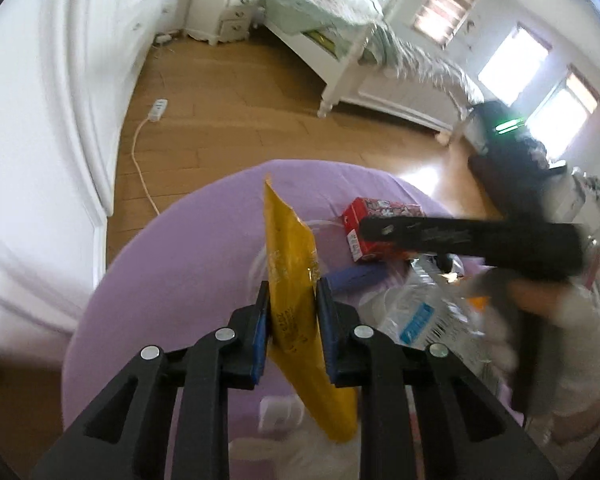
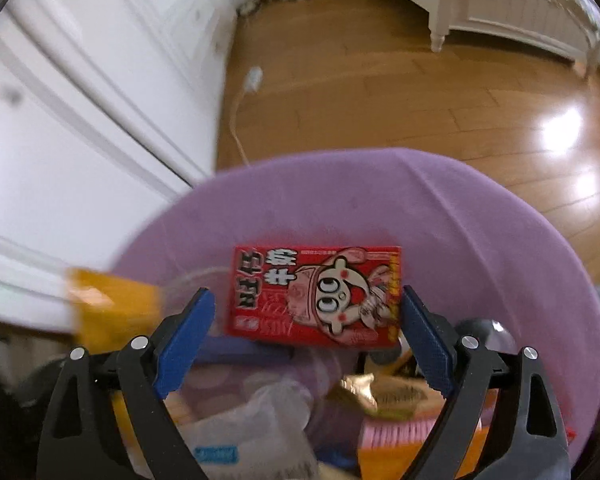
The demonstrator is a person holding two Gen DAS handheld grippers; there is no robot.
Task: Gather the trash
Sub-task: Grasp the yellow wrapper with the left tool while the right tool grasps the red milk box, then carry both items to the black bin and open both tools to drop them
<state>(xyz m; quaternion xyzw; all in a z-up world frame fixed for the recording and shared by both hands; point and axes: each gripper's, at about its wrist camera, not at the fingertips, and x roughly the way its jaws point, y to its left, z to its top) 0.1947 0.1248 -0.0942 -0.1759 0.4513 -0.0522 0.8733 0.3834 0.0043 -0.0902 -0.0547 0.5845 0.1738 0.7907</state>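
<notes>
The left gripper [image 1: 292, 312] clamps a long yellow plastic wrapper [image 1: 290, 264], its print too blurred to read. The right gripper [image 2: 304, 332] gapes around a red cardboard carton [image 2: 316, 296] with a cartoon face and Chinese characters, pads not touching, on the lilac-covered table [image 2: 460, 220].

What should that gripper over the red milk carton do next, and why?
Probably close. The right gripper has its jaws spread wide either side of the red carton on the purple cloth, not yet pressing it; the left gripper already pinches the yellow packet.
</notes>
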